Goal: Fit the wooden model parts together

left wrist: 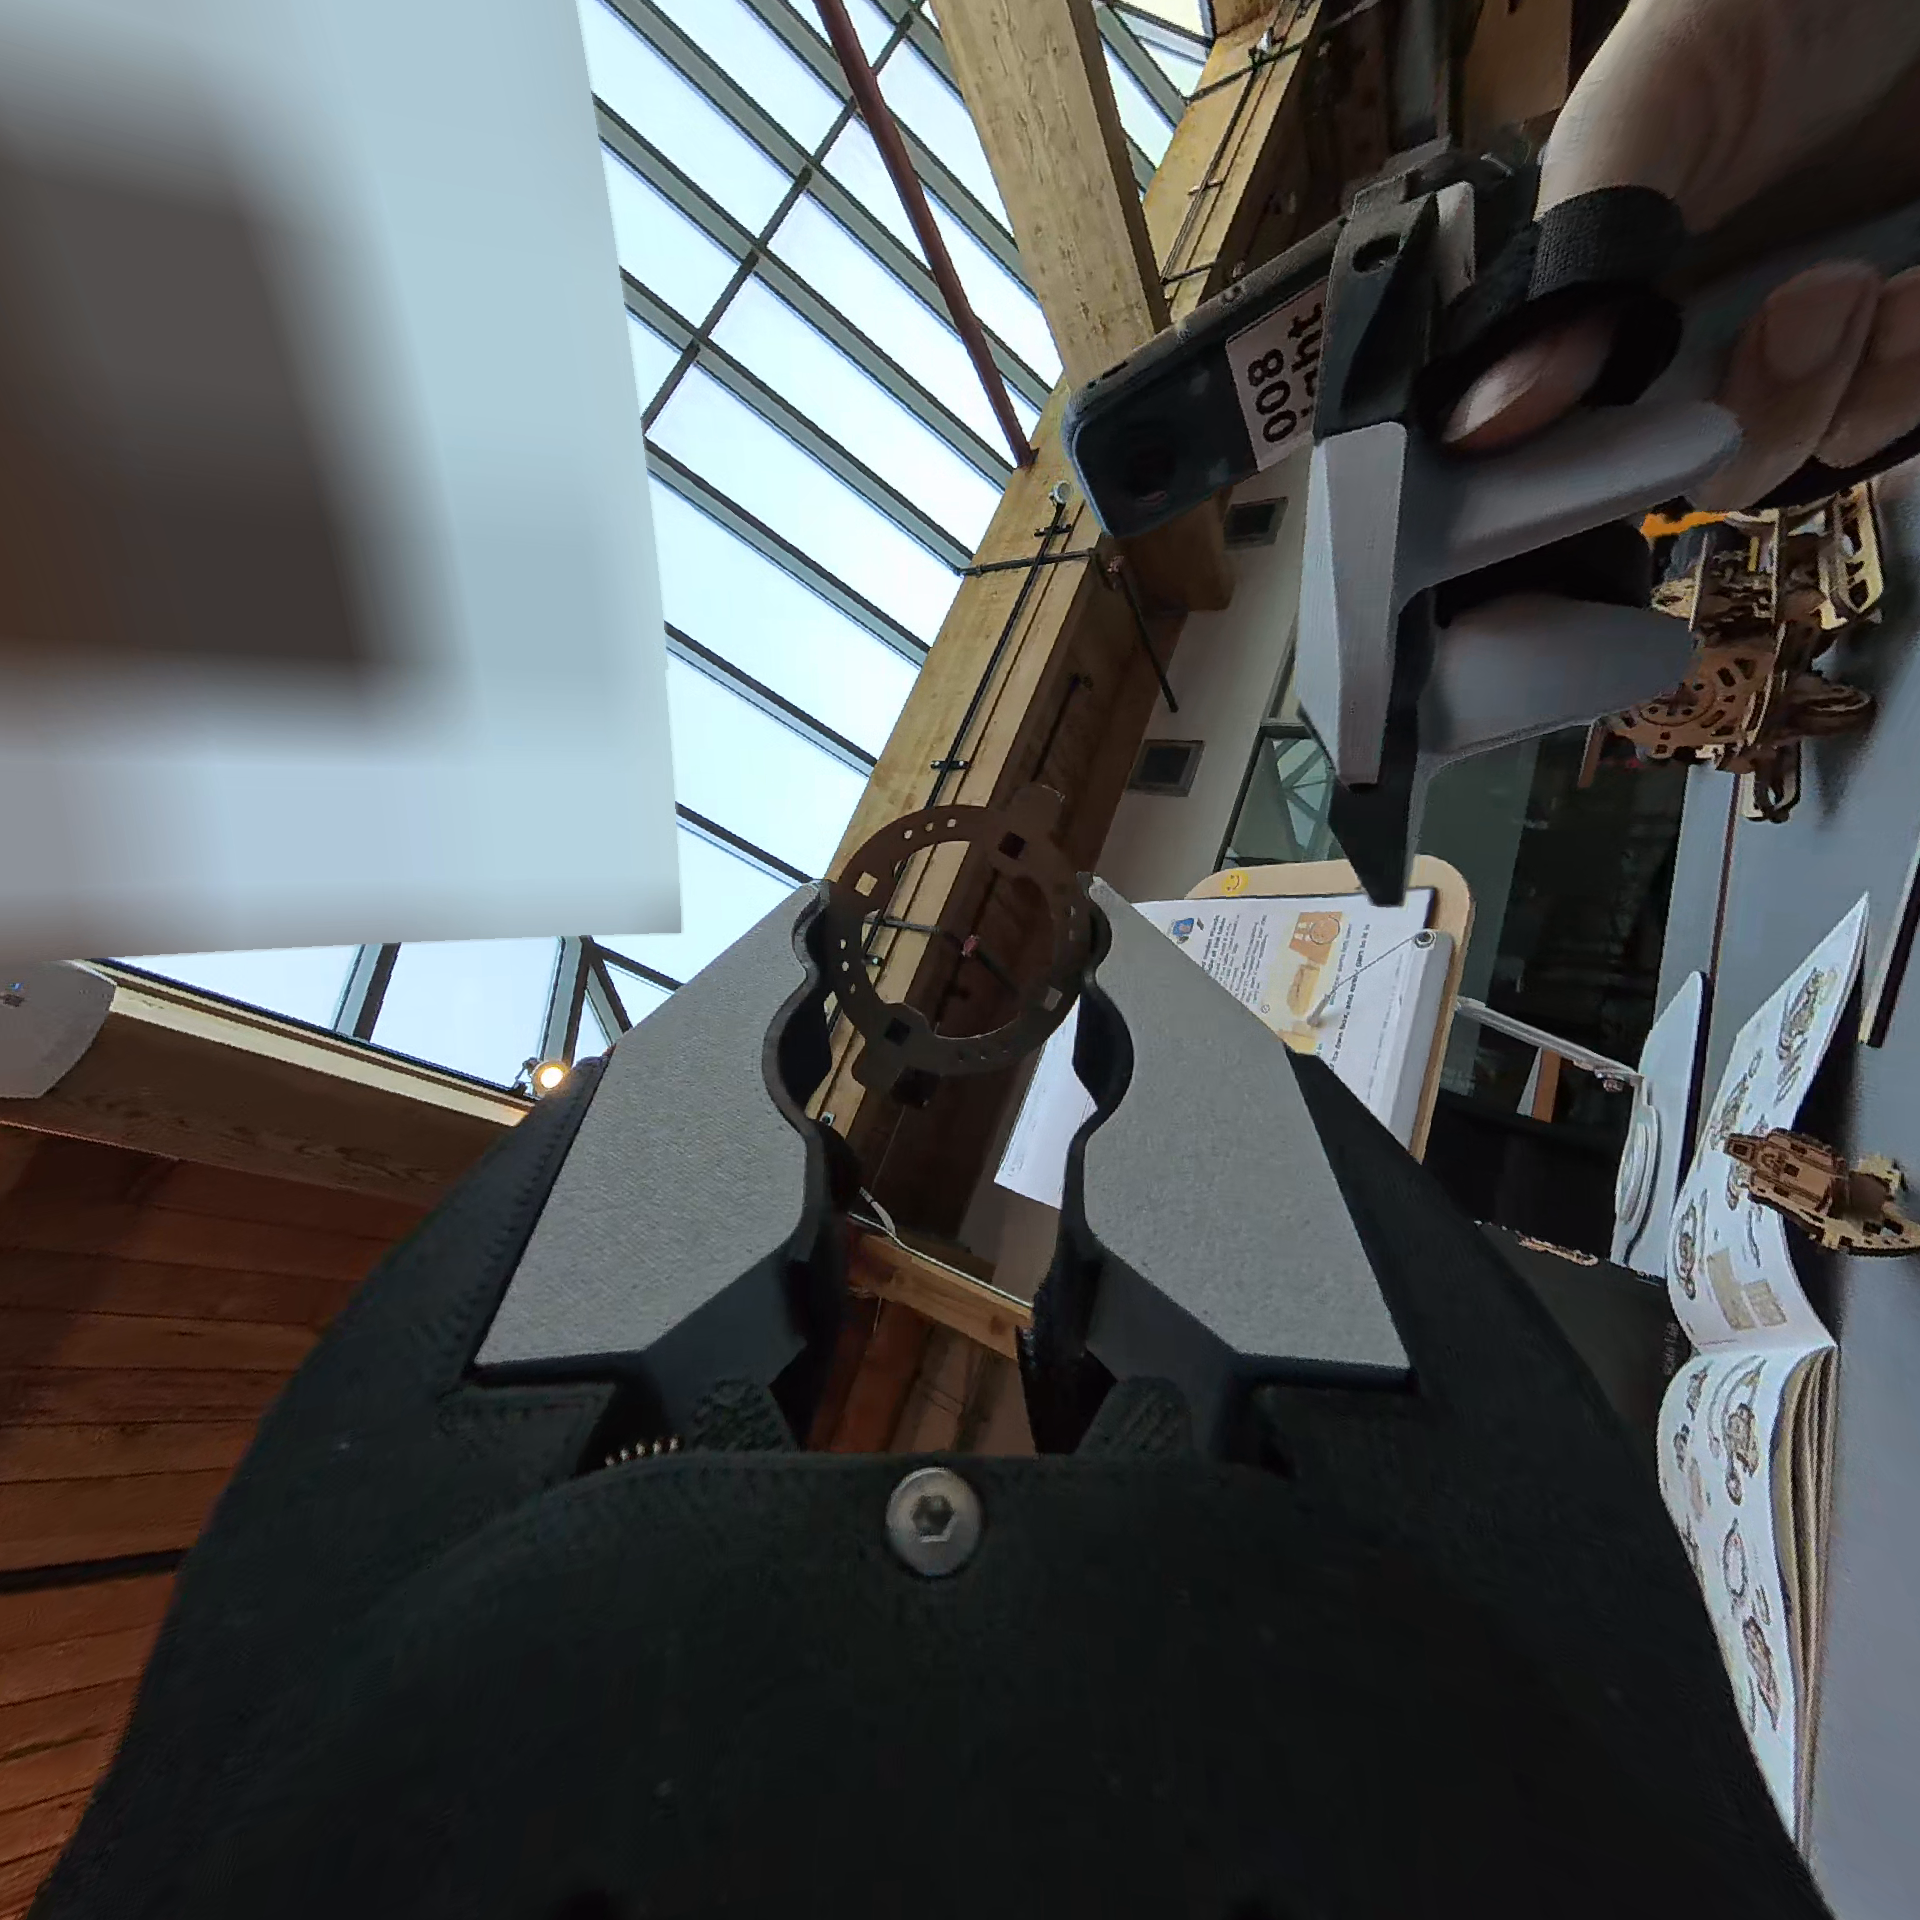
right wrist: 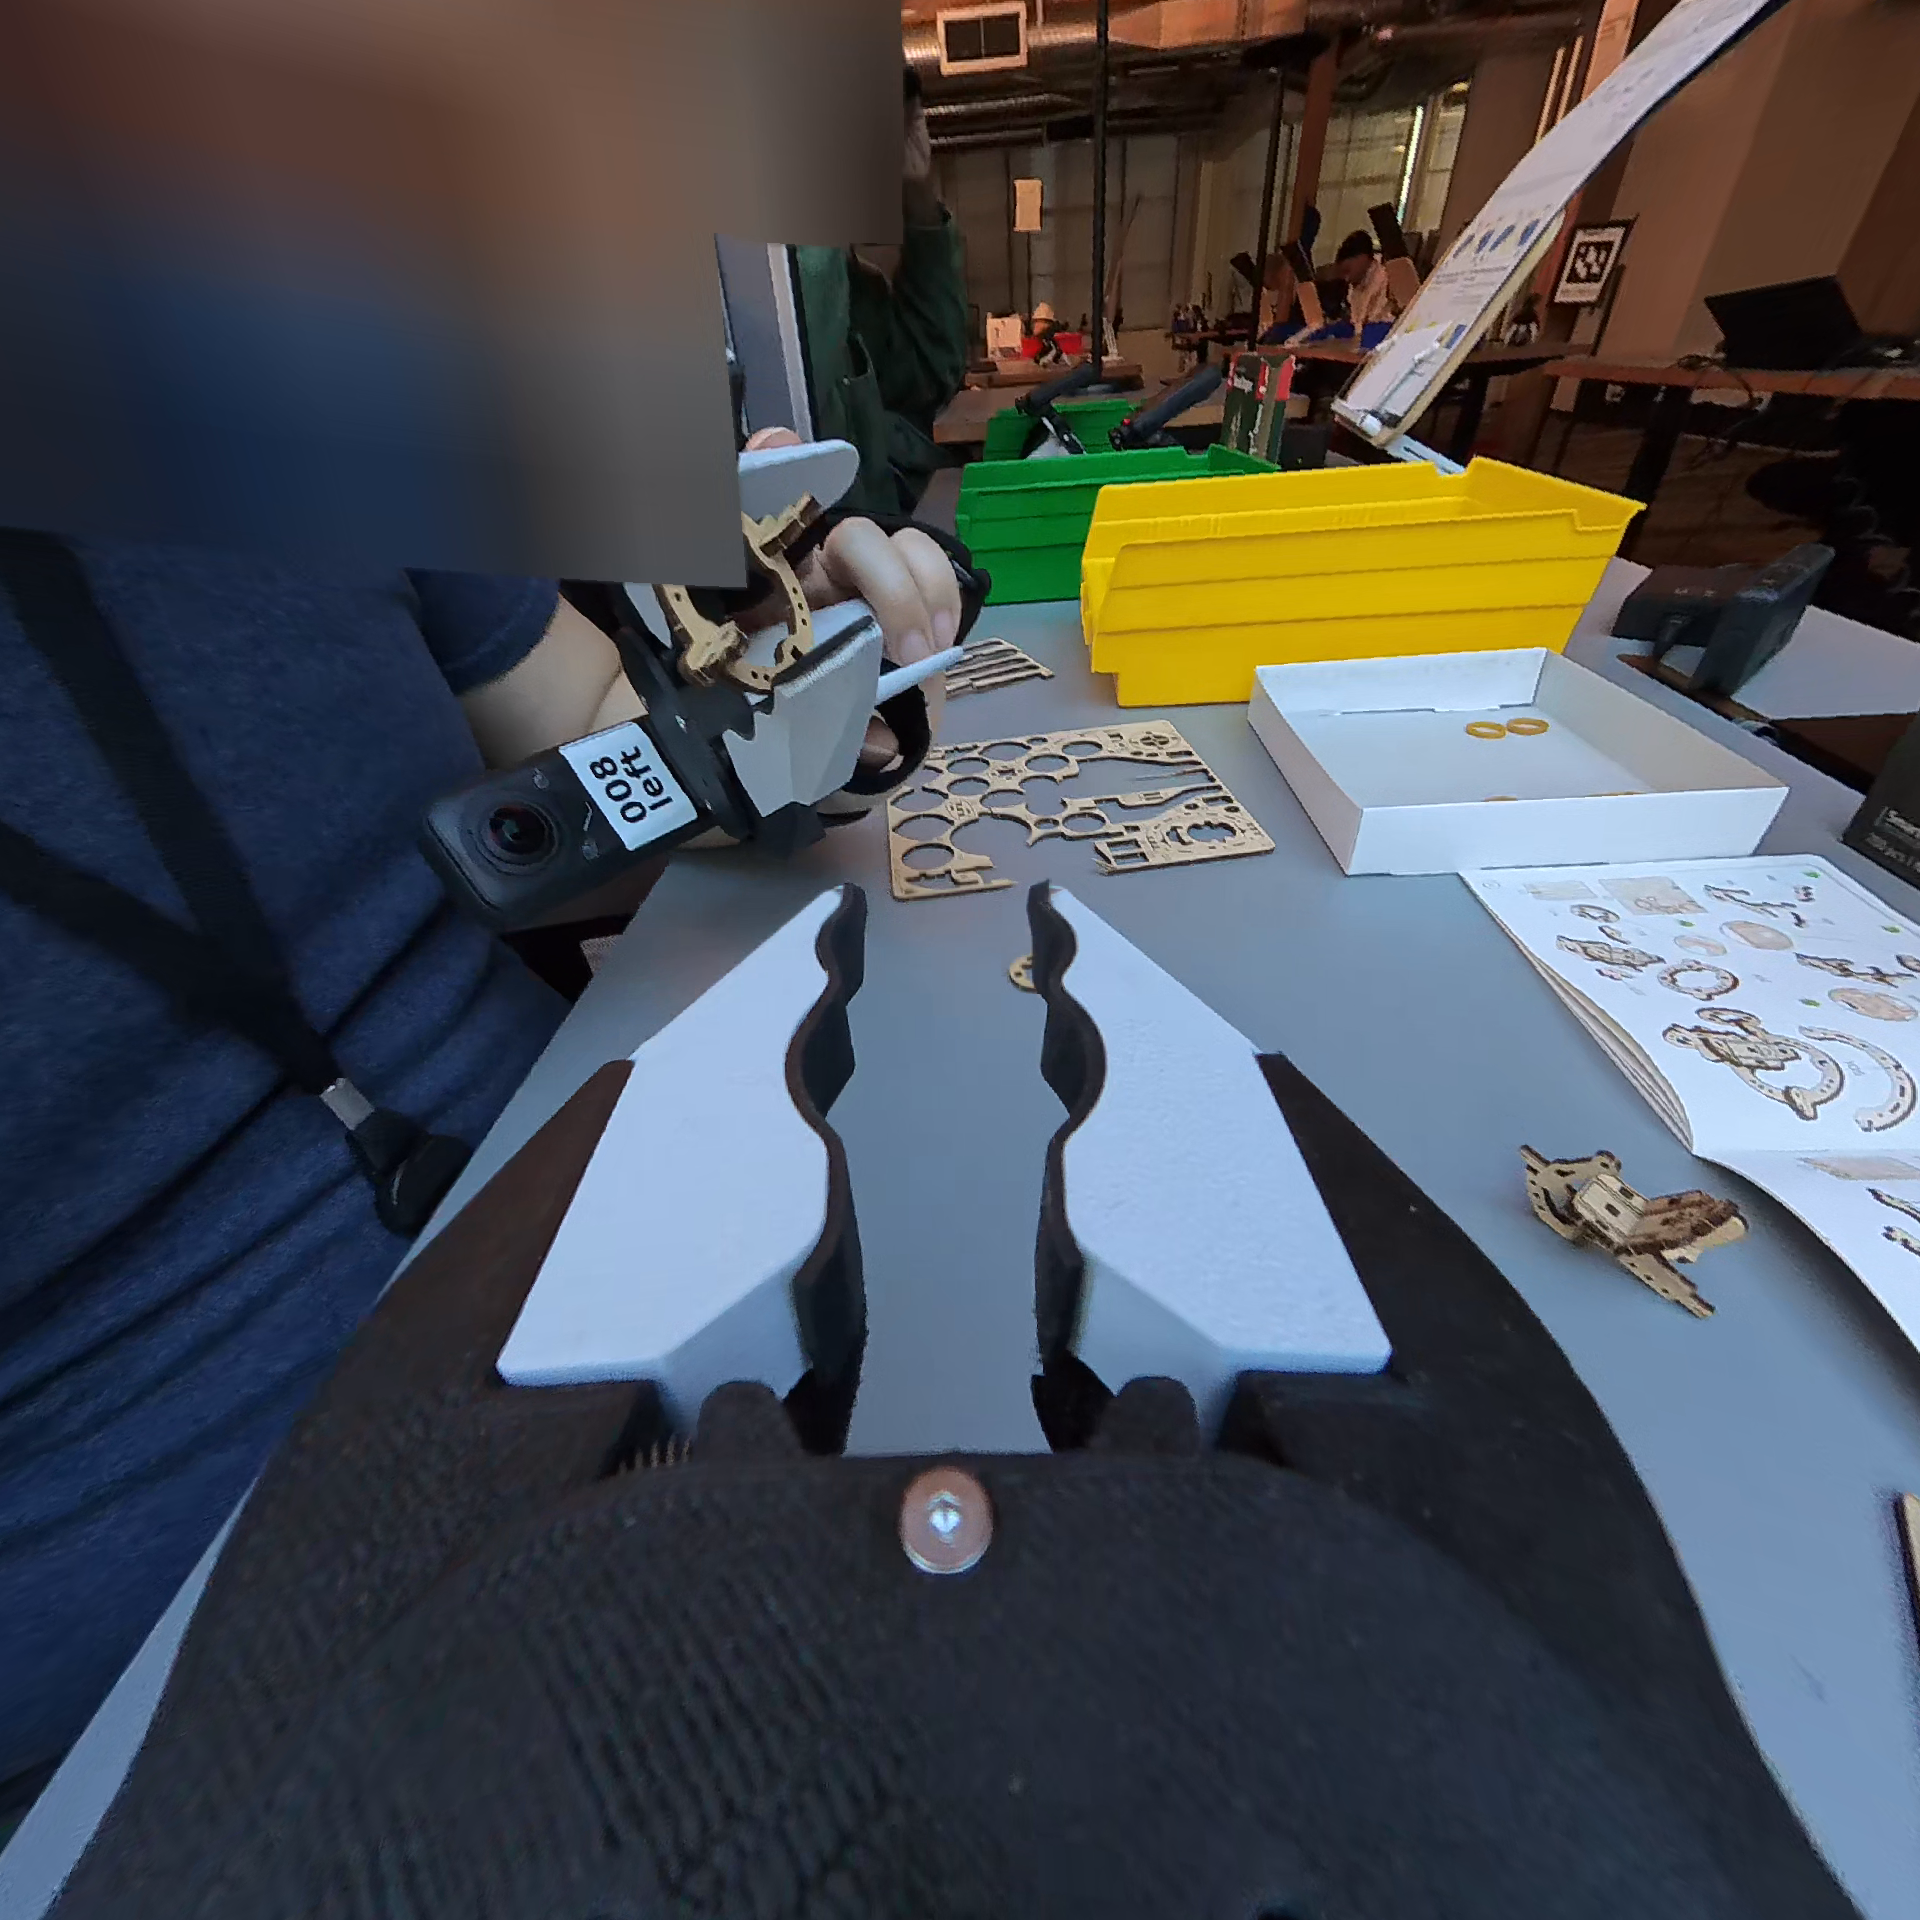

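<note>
- Holding a thin wooden ring across its width between the tips of the left gripper, lifted off the table and tilted toward the ceiling.
- Risked snapping or popping loose: flat, laser-cut, pierced with small round and square holes, pinched only at its rim, so extra squeeze or a twist could crack it or flick it out.
- Hovered low over the grey table with the right gripper, jaws apart and nothing between them.
- Lay just beyond its right fingertip: a small wooden piece, flat on the smooth tabletop, likely hard to pick up cleanly and easy to push away.
- Rested farther off: a punched-out wooden sheet, light and full of holes, likely to slide if nudged.
- Sat at the right: a small built-up wooden assembly beside an open instruction booklet.
- Showed wavy black rubbery pads inside smooth grey plastic fingers, and a glossy yellow bin and shallow white tray behind.
</note>
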{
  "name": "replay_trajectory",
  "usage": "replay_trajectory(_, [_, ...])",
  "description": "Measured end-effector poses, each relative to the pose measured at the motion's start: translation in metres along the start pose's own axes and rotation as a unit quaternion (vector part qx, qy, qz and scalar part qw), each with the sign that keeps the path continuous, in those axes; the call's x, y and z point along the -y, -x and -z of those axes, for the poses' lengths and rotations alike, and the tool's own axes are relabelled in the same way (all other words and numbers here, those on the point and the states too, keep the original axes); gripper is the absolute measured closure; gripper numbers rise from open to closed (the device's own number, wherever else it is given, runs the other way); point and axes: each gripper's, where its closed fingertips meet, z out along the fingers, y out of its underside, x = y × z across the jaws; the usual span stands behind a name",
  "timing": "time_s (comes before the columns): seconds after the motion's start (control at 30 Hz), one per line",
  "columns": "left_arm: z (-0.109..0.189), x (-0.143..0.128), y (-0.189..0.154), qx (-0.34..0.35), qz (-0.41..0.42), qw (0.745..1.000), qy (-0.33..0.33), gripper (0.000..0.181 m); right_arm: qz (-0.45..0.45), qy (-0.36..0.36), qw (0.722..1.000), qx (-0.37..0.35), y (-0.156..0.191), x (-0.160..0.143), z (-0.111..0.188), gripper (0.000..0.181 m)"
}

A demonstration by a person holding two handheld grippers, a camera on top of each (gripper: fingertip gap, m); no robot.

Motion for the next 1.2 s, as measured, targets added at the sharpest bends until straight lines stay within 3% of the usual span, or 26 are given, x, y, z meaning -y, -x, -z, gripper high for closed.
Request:
replay_trajectory(0.17, [-0.001,-0.007,-0.003,-0.013,0.032,0.999,0.014,0.139,0.008,-0.008,1.000,0.000,0.002,0.005,0.002,0.151])
replay_trajectory(0.33, [-0.006,-0.023,-0.032,-0.097,0.125,0.985,0.068,0.138,0.005,-0.019,1.000,0.000,0.003,0.009,0.000,0.152])
replay_trajectory(0.43, [-0.007,-0.027,-0.061,-0.171,0.214,0.955,0.113,0.138,0.011,-0.034,0.999,-0.009,0.002,0.014,-0.001,0.151])
replay_trajectory(0.57, [-0.009,-0.025,-0.069,-0.204,0.335,0.910,0.137,0.139,0.023,-0.019,0.999,-0.027,-0.002,0.011,0.000,0.151])
replay_trajectory(0.8, [-0.002,-0.028,-0.092,-0.281,0.441,0.835,0.173,0.139,0.052,0.005,0.997,-0.064,-0.011,0.004,0.001,0.154])
replay_trajectory(0.93, [0.003,-0.020,-0.102,-0.326,0.513,0.773,0.183,0.139,0.061,0.034,0.995,-0.073,-0.014,-0.007,-0.004,0.155])
replay_trajectory(1.03, [0.006,-0.014,-0.107,-0.353,0.579,0.711,0.184,0.139,0.055,0.034,0.995,-0.073,-0.016,-0.008,-0.003,0.158])
replay_trajectory(1.1, [0.007,-0.010,-0.105,-0.364,0.638,0.655,0.179,0.139,0.053,0.031,0.995,-0.072,-0.016,-0.007,-0.001,0.159])
replay_trajectory(1.2, [0.008,0.002,-0.101,-0.391,0.738,0.527,0.157,0.138,0.041,0.006,0.997,-0.065,-0.014,0.003,0.003,0.161])
